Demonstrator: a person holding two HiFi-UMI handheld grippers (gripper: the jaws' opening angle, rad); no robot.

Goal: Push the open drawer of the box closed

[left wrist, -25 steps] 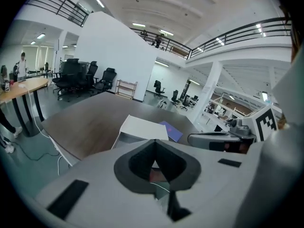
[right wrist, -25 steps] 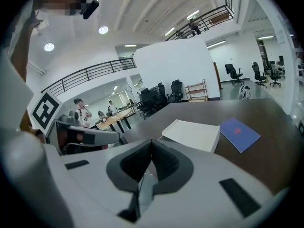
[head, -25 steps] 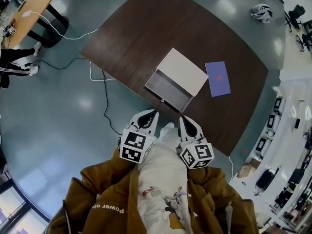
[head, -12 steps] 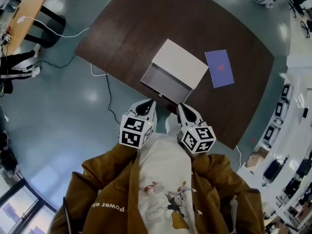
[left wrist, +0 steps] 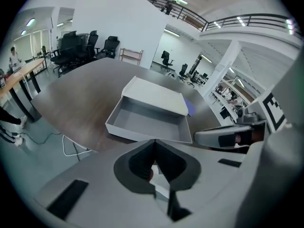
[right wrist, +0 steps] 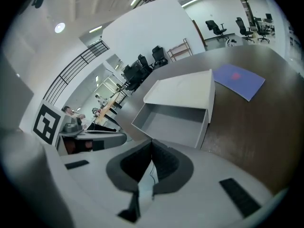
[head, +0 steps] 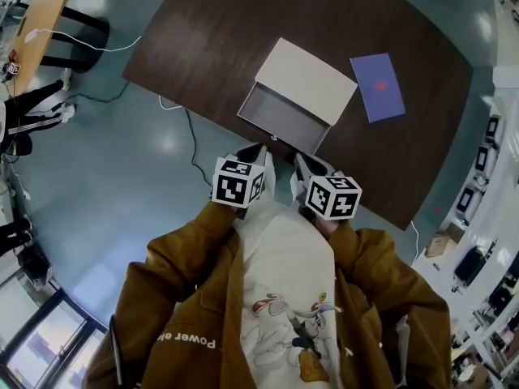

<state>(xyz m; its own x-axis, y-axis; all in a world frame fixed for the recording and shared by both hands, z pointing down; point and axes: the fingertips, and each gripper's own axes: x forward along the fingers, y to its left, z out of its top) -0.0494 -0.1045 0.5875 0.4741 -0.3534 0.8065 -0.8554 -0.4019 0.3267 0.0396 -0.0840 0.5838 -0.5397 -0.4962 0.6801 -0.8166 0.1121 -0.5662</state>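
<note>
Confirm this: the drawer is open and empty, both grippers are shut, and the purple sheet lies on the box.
Wrong in one respect: the head view shows the purple sheet lying on the table beside the box, apart from it. The rest holds.

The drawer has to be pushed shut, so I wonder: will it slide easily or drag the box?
The drawer looks empty and thin-walled, so probably light. The box seems light too, on a smooth table, so it may skid when pushed.

The purple sheet (left wrist: 190,107) peeks out, mostly hidden behind the box (left wrist: 154,95). The wooden table (head: 40,5) runs off the head view's top-left corner.
</note>
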